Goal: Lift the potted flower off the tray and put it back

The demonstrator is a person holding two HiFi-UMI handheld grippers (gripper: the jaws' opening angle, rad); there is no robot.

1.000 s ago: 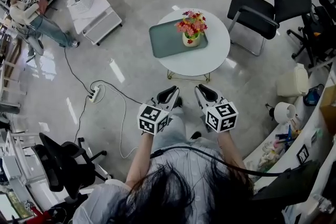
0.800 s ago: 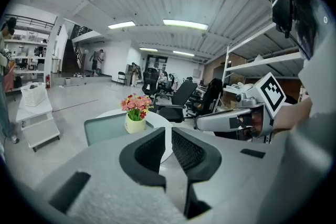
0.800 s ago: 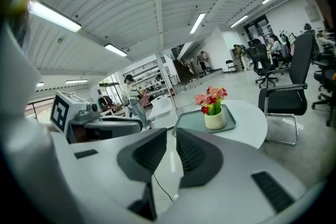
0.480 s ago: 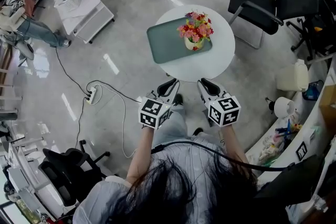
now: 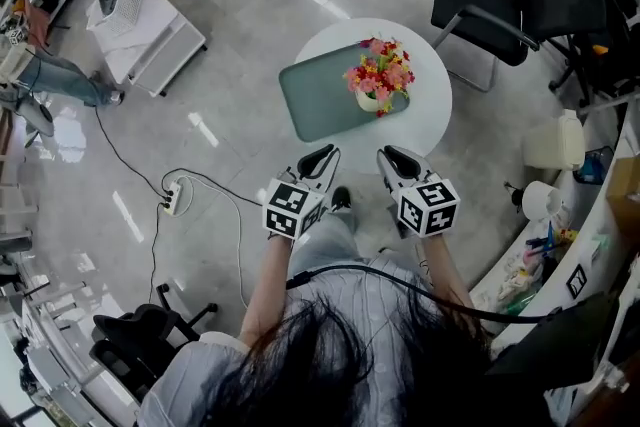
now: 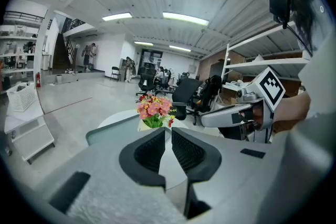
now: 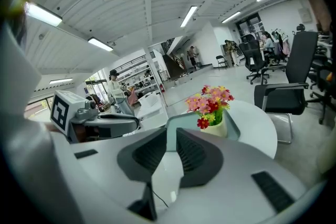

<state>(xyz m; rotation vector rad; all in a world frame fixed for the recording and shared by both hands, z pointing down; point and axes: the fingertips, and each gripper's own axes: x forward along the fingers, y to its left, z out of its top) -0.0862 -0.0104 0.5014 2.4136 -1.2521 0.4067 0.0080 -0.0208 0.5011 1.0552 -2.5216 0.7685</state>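
Head view has the potted flower [image 5: 378, 80] upright on the tray [image 5: 310, 103], left gripper [image 5: 324, 155] and right gripper [image 5: 389, 156] both closed on nothing, well short of it; it looks light, top-heavy, best clasped low round its base.

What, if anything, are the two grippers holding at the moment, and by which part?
Nothing is held. The left gripper and right gripper are both shut and empty, short of the table; the potted flower stands untouched on its tray.
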